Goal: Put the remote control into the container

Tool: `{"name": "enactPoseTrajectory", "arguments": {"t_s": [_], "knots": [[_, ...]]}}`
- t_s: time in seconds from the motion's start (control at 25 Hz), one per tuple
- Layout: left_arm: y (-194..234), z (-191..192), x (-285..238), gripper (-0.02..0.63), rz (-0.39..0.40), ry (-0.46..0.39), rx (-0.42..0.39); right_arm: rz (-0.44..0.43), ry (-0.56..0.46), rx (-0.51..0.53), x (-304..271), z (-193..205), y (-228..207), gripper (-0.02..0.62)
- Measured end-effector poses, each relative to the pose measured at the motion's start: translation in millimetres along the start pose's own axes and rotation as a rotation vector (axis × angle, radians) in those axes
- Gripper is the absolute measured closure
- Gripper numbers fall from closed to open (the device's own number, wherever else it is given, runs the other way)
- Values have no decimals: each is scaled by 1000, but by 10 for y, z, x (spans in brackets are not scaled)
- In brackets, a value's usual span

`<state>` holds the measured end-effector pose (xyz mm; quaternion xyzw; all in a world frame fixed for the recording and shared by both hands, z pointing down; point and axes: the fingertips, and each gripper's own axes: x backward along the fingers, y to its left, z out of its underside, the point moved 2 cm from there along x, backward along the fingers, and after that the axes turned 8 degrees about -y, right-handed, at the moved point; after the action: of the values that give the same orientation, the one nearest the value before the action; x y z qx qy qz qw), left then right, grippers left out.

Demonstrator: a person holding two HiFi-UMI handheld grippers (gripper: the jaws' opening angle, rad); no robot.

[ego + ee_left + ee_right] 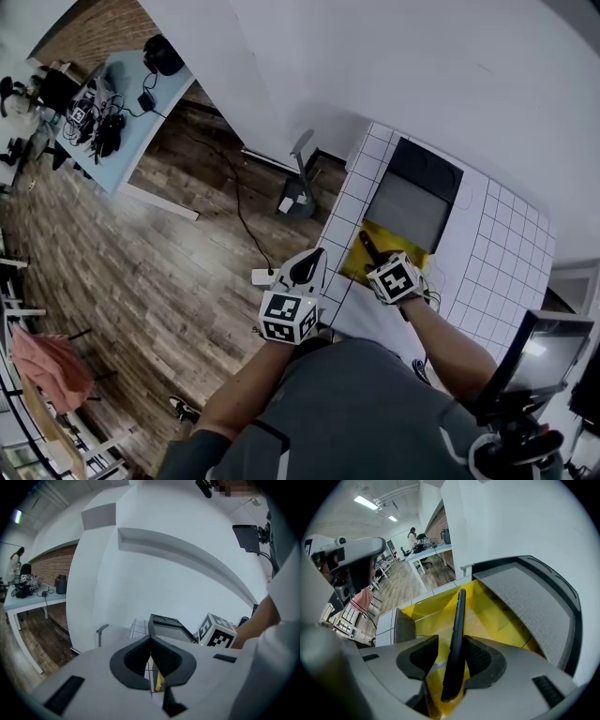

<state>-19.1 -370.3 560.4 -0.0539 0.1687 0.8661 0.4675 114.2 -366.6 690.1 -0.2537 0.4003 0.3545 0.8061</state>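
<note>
The black remote control (457, 634) stands on edge between the jaws of my right gripper (451, 641), its far end pointing into the yellow container (497, 616). The left pad stands clear of the remote with yellow showing in the gap; the right pad lies close against it. In the head view the right gripper (377, 259) hovers over the yellow container (354, 265) at the table's near left corner, and the remote (368, 247) shows above it. My left gripper (305, 267) hangs off the table's left edge, its jaws (150, 639) shut on nothing.
A dark grey lidded box (412, 192) sits right behind the container on the white tiled table (497, 244). A monitor (544, 352) stands at the lower right. Wooden floor with a cable and power strip (262, 277) lies left of the table.
</note>
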Motion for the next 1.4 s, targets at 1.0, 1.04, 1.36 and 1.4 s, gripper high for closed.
{"name": "enactPoseTrajectory", "arguments": {"t_s": [1.0,1.04,1.36,1.4], "knots": [[-1,-188,266,595,-1,-63,0,115,44,14,-2,-32,-305,394],[4,-189,289,595,-4,-65,-1,114,44,13,-2,-36,-309,388],[20,-253,515,595,-27,-89,-18,127,-2,-13,151,-47,-290,364],[22,-274,538,595,-32,-96,-22,130,-26,-14,203,-88,-279,364]]}}
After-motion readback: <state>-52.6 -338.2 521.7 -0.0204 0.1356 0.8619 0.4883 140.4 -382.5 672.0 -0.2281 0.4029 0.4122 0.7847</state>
